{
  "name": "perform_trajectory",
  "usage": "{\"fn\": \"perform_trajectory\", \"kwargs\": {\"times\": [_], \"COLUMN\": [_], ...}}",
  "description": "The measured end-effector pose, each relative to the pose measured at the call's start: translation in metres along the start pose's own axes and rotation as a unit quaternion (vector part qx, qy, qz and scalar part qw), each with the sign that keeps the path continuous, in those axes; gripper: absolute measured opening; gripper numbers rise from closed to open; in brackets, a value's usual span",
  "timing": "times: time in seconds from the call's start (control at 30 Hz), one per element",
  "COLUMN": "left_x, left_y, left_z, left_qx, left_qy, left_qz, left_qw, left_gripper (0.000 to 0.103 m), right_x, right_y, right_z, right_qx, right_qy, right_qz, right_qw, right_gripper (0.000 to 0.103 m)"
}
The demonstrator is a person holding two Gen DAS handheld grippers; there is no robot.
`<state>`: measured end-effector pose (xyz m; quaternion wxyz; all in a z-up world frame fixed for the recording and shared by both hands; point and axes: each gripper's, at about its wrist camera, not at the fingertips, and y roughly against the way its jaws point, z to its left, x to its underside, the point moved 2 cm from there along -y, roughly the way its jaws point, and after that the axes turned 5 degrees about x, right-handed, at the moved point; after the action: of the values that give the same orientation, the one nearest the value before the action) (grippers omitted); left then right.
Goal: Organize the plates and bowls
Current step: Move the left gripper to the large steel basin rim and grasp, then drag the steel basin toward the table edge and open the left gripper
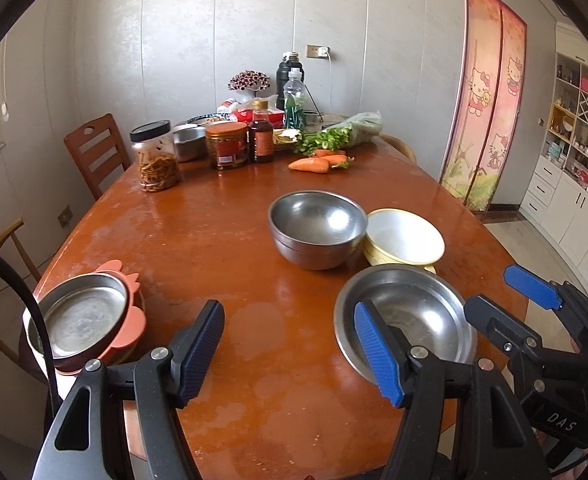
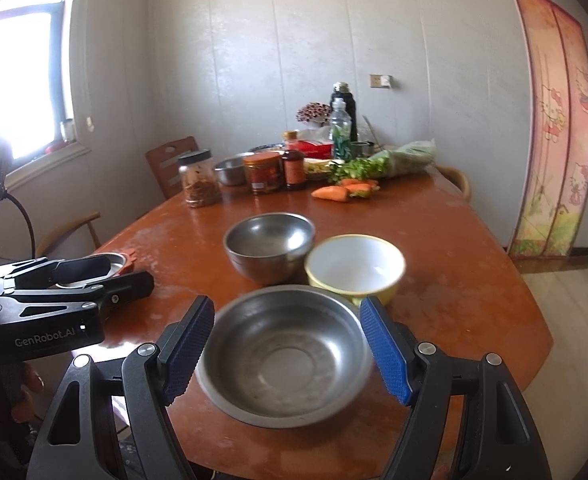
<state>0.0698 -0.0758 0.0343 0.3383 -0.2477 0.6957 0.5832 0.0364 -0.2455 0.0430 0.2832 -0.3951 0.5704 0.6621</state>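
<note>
A wide shallow steel bowl (image 1: 414,316) (image 2: 285,356) sits near the table's front edge. Behind it stand stacked steel bowls (image 1: 318,228) (image 2: 269,246) and a yellow bowl with a white inside (image 1: 404,238) (image 2: 354,268). At the left edge a steel plate (image 1: 79,316) (image 2: 107,260) rests tilted on an orange plastic plate (image 1: 127,320). My left gripper (image 1: 289,344) is open and empty above bare table. My right gripper (image 2: 287,348) (image 1: 506,300) is open, its fingers on either side of the shallow bowl, above it.
The far end of the brown wooden table (image 1: 221,216) holds jars (image 1: 155,156), a sauce bottle (image 1: 261,132), a steel basin, carrots (image 1: 318,162), greens and bottles. Wooden chairs (image 1: 93,148) stand at the left. A Hello Kitty door curtain (image 1: 486,96) hangs at right.
</note>
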Motion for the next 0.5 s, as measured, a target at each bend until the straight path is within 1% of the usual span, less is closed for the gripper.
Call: {"fn": "perform_trajectory", "kwargs": {"times": [0.17, 0.5], "left_x": [0.001, 0.009], "left_y": [-0.006, -0.031], "left_z": [-0.007, -0.021], "left_qx": [0.007, 0.02], "left_qy": [-0.001, -0.008], "left_qz": [0.006, 0.031], "left_qw": [1.0, 0.9993], "left_gripper": [0.067, 0.067], "right_x": [0.004, 0.019], "right_y": [-0.003, -0.018], "right_z": [-0.013, -0.028], "right_qx": [0.003, -0.004], "right_qy": [-0.008, -0.025], "right_qz": [0.007, 0.033], "right_qw": [1.0, 0.999], "right_gripper": [0.077, 0.077]}}
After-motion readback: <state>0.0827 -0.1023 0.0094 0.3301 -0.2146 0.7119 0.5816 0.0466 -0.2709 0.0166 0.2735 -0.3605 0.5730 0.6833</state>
